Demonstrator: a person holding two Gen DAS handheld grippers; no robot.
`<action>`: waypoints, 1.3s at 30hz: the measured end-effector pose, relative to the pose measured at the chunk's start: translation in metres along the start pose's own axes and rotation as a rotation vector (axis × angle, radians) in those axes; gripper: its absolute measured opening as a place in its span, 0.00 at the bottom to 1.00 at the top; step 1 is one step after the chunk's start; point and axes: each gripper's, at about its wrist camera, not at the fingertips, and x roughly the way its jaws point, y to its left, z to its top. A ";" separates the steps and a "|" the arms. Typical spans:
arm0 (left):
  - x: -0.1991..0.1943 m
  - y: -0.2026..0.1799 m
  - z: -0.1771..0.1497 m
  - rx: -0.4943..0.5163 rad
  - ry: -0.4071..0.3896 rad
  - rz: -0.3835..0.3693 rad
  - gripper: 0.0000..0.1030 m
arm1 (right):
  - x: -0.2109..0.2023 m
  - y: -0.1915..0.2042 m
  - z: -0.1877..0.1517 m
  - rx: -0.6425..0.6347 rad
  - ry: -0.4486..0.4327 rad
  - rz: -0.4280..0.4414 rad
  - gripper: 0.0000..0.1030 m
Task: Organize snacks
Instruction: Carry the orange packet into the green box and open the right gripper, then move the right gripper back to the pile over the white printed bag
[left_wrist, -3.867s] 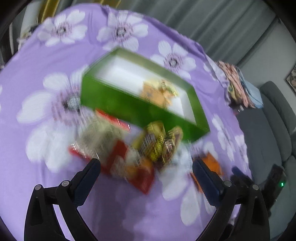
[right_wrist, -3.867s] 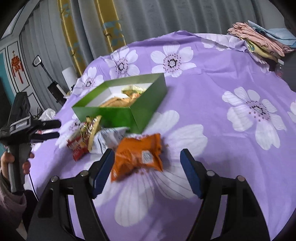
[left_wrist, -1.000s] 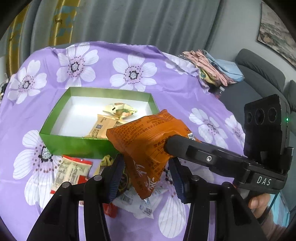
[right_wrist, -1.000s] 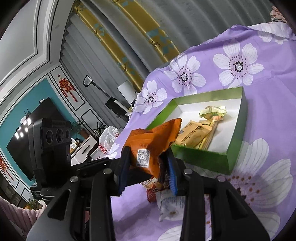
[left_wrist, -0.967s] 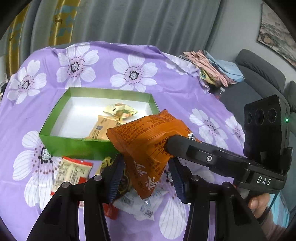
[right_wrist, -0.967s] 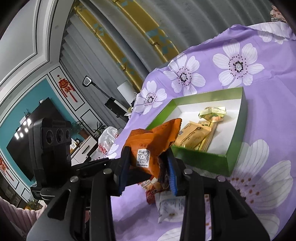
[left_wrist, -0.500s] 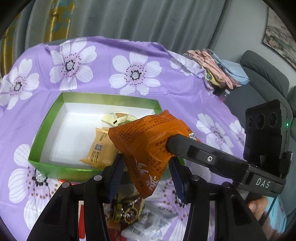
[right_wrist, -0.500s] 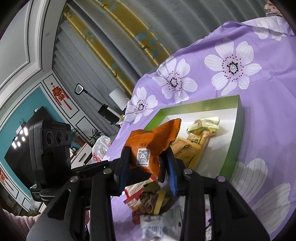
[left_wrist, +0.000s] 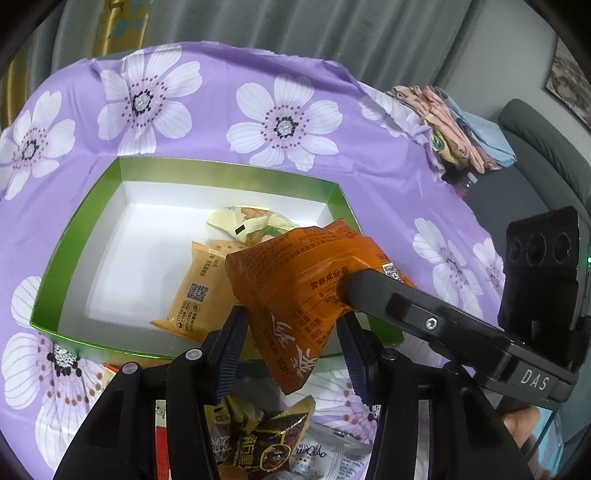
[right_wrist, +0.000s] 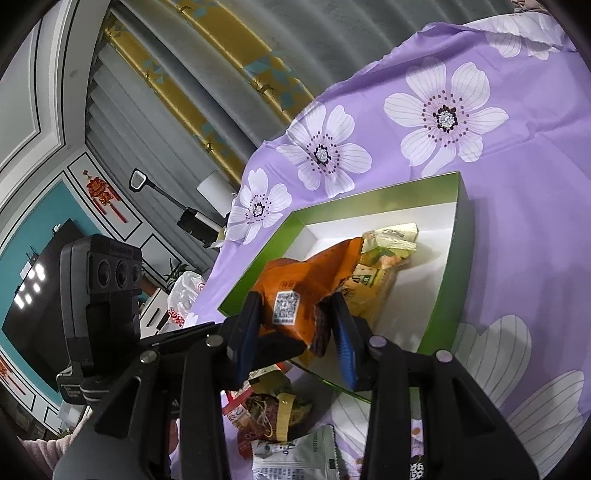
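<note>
Green box (left_wrist: 92, 206) on purple flowered cloth (left_wrist: 369, 155); two snack packets inside toward its right end. Left gripper (left_wrist: 291, 350) clamps the lower end of the orange bag (left_wrist: 295, 284), held over the box's near right corner. Right gripper (right_wrist: 295, 332) pinches the bag's other end. Loose snacks (left_wrist: 258, 443) lie just outside the box's near wall.
</note>
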 end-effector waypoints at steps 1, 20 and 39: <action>0.002 0.001 0.000 -0.004 0.002 -0.001 0.48 | 0.001 0.000 0.000 -0.002 0.000 -0.006 0.38; -0.008 -0.007 0.000 0.091 -0.070 0.216 0.75 | -0.026 -0.002 0.005 0.036 -0.092 -0.036 0.65; -0.041 -0.025 -0.015 0.147 -0.152 0.383 0.76 | -0.045 0.011 0.004 0.025 -0.110 -0.017 0.69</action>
